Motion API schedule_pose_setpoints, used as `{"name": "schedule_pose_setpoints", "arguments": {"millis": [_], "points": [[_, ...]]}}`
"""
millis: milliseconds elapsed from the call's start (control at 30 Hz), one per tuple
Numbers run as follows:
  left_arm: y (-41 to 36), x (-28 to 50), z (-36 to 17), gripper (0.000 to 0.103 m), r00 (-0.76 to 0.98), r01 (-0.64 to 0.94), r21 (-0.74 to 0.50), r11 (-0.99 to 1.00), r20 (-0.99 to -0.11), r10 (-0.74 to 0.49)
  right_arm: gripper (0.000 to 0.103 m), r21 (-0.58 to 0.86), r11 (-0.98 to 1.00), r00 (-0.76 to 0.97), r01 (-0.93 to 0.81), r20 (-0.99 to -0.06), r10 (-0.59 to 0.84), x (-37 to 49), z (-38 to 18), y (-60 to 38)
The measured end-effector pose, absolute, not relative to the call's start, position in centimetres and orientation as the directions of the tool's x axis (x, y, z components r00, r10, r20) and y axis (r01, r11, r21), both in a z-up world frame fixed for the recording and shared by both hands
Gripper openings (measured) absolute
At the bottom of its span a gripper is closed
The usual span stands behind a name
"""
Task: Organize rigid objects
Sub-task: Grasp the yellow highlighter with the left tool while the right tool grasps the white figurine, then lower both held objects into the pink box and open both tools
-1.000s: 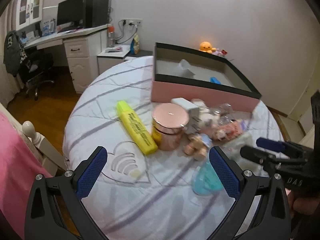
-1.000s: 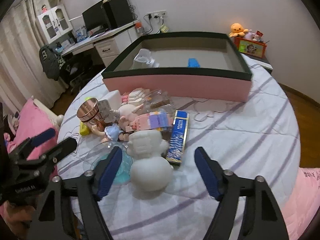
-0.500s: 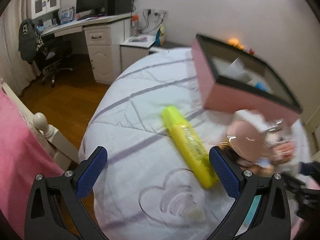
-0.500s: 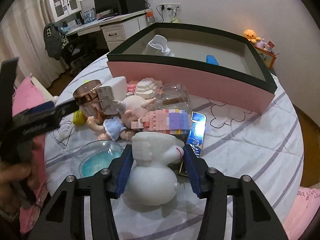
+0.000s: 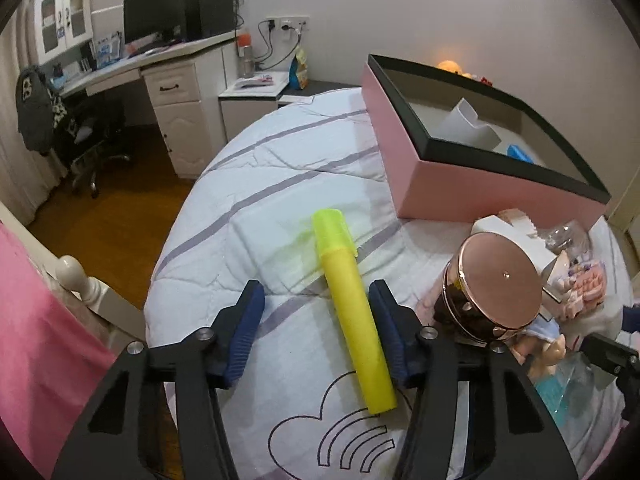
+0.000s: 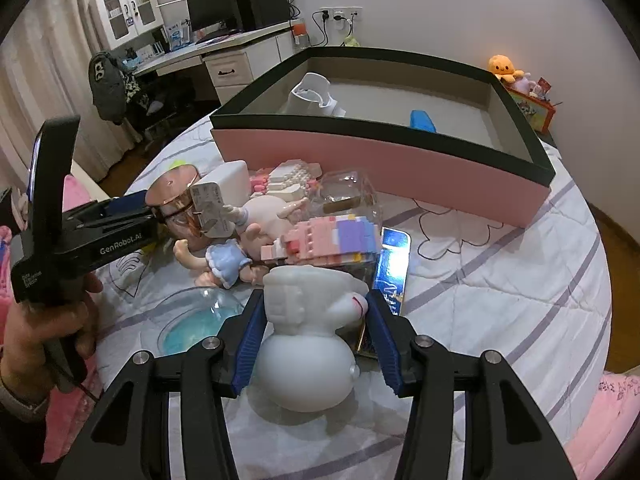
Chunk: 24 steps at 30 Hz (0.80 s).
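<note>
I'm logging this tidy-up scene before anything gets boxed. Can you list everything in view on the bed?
Yellow highlighter marker: 1, between the left fingers, touching the right-hand one.
White rounded toy figurine: 1, between the right pads.
Pink box with black rim: 1, far side; holds a white item and a blue item.
Rose-gold lidded jar: 1, beside the marker.
White charger plug: 1, against the jar.
Blue-dressed doll: 1, lying.
Pink brick model: 1.
Blue tin: 1, flat.
Clear dome: 1, teal inside.
Left gripper: open.
Right gripper: around the figurine.
</note>
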<state>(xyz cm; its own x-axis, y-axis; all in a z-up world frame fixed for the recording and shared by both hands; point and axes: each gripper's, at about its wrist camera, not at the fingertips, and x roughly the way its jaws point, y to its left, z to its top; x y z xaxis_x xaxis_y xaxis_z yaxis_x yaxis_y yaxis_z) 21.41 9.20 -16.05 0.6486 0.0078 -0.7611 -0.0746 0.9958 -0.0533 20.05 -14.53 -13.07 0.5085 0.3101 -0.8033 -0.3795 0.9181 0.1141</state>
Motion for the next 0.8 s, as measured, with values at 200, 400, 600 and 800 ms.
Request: {"name": "schedule_pose_setpoints", "arguments": {"millis": [200, 400, 600, 800], "points": [[8.5, 22.1, -16.0, 0.024, 0.652, -0.048, -0.067, 0.997, -0.758, -0.020, 0.051, 0.119, 0.912, 0.504, -0.392, -0.802, 0.321, 20.3, -13.1, -14.2], [9.3, 21.0, -15.4, 0.020, 0.644, -0.037, -0.142, 0.989, -0.760, -0.085, 0.051, 0.194, 0.908, 0.502, -0.370, -0.781, 0.372, 20.1, -12.7, -16.1], [8.6, 20.1, -14.6, 0.020, 0.654, -0.009, -0.143, 0.990, -0.749, -0.102, 0.051, 0.210, 0.915, 0.525, -0.345, -0.765, 0.374, 20.2, -12.0, -17.6], [8.5, 19.3, -12.4, 0.020, 0.687, 0.003, -0.143, 0.990, -0.719, -0.106, 0.051, 0.227, 0.914, 0.539, -0.337, -0.750, 0.385, 20.2, -11.2, -18.4]]}}
